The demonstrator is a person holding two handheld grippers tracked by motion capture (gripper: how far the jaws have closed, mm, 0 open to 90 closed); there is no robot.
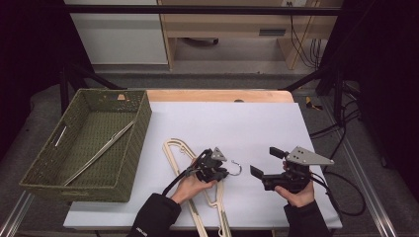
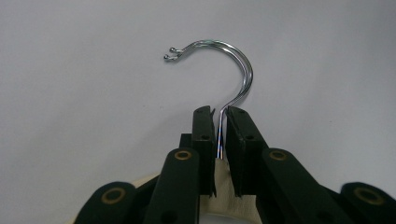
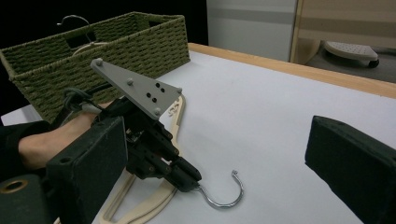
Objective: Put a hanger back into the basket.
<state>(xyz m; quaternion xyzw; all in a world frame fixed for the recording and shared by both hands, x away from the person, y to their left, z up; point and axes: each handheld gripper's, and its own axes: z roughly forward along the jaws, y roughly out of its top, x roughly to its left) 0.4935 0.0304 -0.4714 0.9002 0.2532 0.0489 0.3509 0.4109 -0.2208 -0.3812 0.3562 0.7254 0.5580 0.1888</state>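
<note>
The left gripper (image 1: 221,169) is clamped on the stem of a cream hanger (image 1: 179,153) lying flat on the white table (image 1: 237,123). Its metal hook (image 2: 233,65) extends straight ahead of the jaws, curling leftward. The right gripper (image 1: 267,163) hovers nearby, jaws apart.

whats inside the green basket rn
In the woven green basket, the high view shows one hanger lying slantwise on the bottom. Its metal hook pokes above the rim in the right gripper view. The near wall hides part of the floor.
</note>
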